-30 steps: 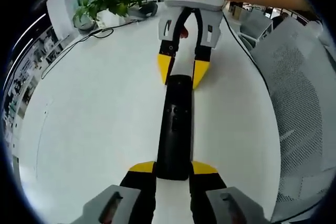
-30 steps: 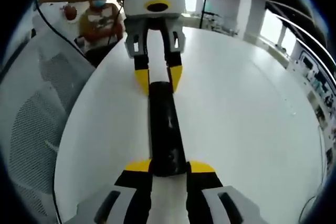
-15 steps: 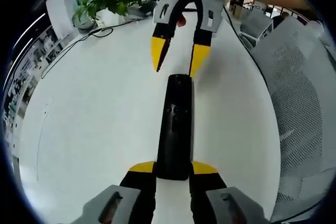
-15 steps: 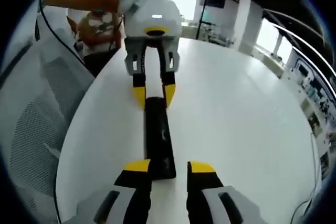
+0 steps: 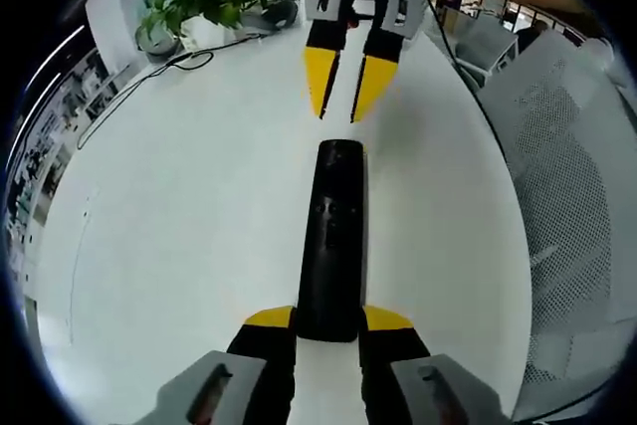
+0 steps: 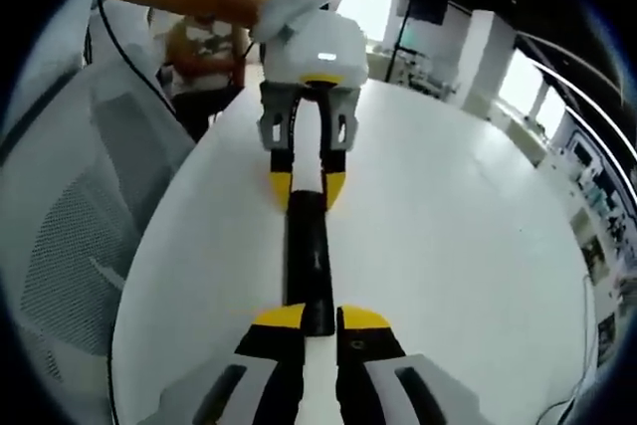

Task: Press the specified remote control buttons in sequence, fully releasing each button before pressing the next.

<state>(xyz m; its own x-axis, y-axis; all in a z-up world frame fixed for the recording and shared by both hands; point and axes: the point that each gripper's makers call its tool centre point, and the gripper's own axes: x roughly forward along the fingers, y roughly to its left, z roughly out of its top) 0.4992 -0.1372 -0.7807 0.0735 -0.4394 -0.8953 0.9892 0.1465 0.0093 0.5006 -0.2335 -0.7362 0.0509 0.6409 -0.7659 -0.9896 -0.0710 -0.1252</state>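
The black remote control (image 5: 333,241) lies flat on the white desk (image 5: 179,226). Its near end is clamped between the left gripper (image 5: 328,318)'s yellow fingers (image 5: 271,318). The right gripper (image 5: 343,97) hangs just beyond the remote's far end, apart from it, its fingers (image 5: 320,79) narrowed to a slim gap with nothing between them.

The remote (image 5: 336,246) is showing a black plastic body with a soft gloss, catching light along its edges. The table (image 5: 179,246) is looking smooth, white and slightly glossy. At three o'clock in the left gripper view, a chair (image 5: 567,196) is showing grey woven mesh. Both grippers' fingertips (image 5: 383,318) are looking like matt yellow plastic.
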